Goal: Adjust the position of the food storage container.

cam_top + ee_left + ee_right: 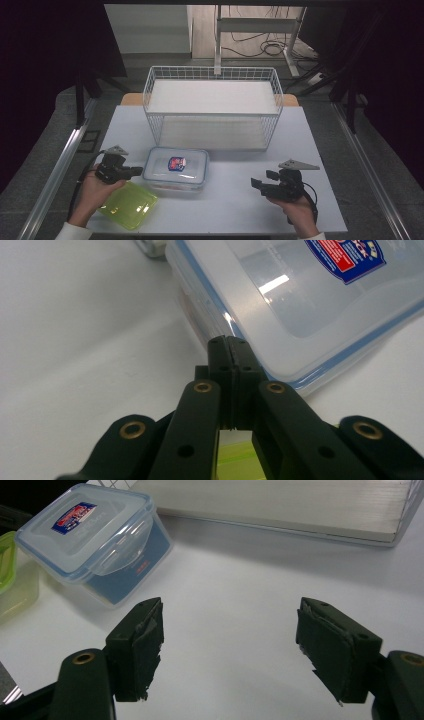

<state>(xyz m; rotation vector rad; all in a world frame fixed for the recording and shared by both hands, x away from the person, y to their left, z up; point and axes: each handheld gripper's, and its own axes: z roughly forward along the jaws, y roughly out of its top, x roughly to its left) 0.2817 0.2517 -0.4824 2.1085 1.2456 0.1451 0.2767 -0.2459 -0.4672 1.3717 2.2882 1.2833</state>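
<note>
Beside left tool (pixel 134 172): clear lidded container (pixel 176 169), blue seal, label.

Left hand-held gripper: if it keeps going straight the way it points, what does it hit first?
The left hand-held gripper, jaws shut, would likely meet the edge of the clear lidded container first; its tips look almost against the rim already.

The storage box (pixel 176 170) is clear plastic with a blue seal line round its lid and a red, blue and white label; the second container (pixel 129 205) is translucent yellow-green; the wire basket (pixel 213 107) is white; both grippers (pixel 131 172) (pixel 258 184) are black; the table (pixel 240 205) is pale grey-white
</note>
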